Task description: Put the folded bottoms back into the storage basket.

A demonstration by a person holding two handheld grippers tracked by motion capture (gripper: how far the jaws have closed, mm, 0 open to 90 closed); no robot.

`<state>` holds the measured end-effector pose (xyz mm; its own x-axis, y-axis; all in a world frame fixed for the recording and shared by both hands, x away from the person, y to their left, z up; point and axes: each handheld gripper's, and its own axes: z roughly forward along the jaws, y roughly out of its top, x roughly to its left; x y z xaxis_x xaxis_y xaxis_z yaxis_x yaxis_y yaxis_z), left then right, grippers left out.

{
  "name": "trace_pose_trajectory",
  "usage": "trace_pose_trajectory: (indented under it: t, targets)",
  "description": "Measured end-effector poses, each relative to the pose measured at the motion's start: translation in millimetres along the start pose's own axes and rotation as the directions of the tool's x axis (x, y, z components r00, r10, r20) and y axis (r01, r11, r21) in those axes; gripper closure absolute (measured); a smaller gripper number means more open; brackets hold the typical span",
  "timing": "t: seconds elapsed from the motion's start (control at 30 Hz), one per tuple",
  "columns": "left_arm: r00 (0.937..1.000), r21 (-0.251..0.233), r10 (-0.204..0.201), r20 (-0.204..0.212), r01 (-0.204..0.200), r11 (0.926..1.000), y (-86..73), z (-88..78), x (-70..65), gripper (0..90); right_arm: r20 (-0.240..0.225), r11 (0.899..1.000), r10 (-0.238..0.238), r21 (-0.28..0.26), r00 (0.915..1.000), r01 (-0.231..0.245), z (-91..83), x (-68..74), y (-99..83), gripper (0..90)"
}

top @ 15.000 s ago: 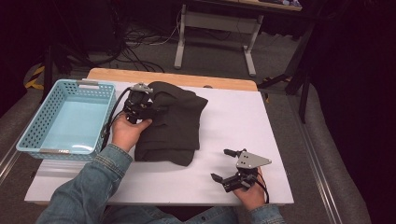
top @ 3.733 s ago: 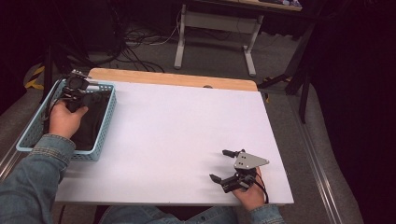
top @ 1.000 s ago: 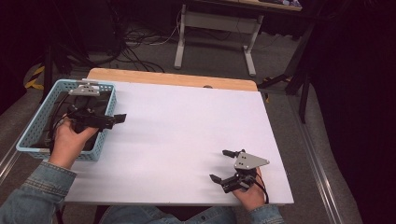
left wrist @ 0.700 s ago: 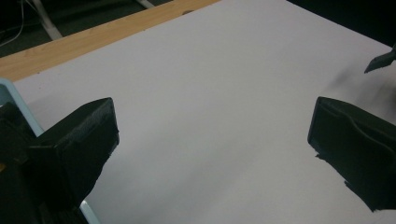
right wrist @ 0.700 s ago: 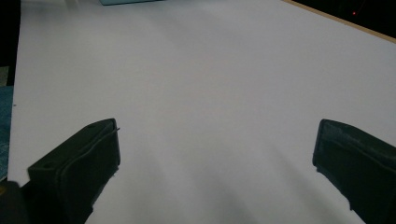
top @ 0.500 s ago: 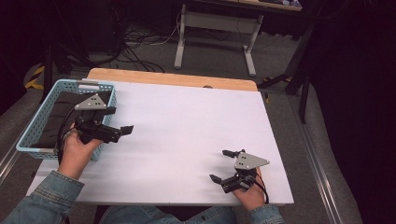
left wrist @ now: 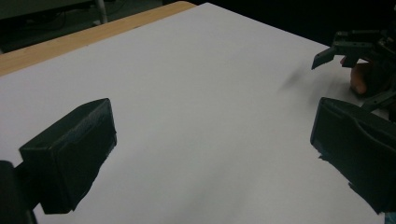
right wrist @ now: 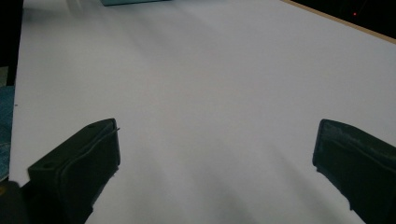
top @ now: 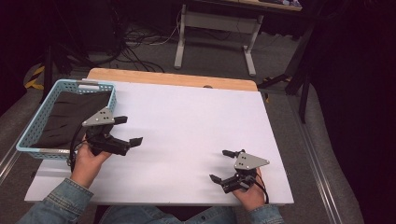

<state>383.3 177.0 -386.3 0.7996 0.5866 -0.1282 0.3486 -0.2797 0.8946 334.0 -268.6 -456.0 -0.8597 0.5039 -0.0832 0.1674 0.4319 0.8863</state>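
Landmark: the blue basket (top: 28,135) at the left edge of the white desk (top: 187,126).
Dark cloth: a folded dark garment (top: 70,116) lies inside the basket, covering most of its floor.
Left gripper: the left gripper (top: 128,130) is held just right of the basket's near right corner, above bare desk; its 2 jaws are spread wide and hold nothing.
Left hand: the left hand (top: 88,161) grips the tool from below and behind, just outside the basket's near rim; the denim sleeve (top: 60,203) comes up from the desk's near edge, and the jaws aim to the right, away from the basket.
Left gripper view: the 2 black jaws stand far apart over plain white desk.
Right gripper: the right gripper (top: 222,165) sits well apart from the basket, near the desk's front right corner; its jaws are spread, with nothing between them.
Right hand: the right hand (top: 250,193) holds it low at the near edge, with the jaws aimed left toward the basket's side.
Right gripper view: 2 jaws wide apart over bare desk; a strip of the basket shows at the top edge.
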Motion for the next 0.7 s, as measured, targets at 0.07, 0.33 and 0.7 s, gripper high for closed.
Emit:
trace_pose_trajectory:
  t: [0.07,0.33,0.7]
  targets:
    - [0.9999,0.008,0.011,-0.009,-0.011,0.9999,-3.2,2.8,-1.5,1.1,0.000,1.000,0.000,0.001,1.0000,0.000,0.0,0.1,0.0,1.3]
    - [0.9996,-0.019,0.025,0.014,-0.024,0.9995,-17.3,13.9,-7.2,0.2,-0.001,1.000,0.000,0.000,1.0000,0.000,-0.1,0.1,0.0,1.3]
    - [0.9982,-0.005,0.046,0.037,-0.046,0.9989,-32.3,27.5,-14.5,0.1,-0.003,1.000,0.002,-0.004,1.0000,-0.002,-0.5,-0.1,0.0,1.3]
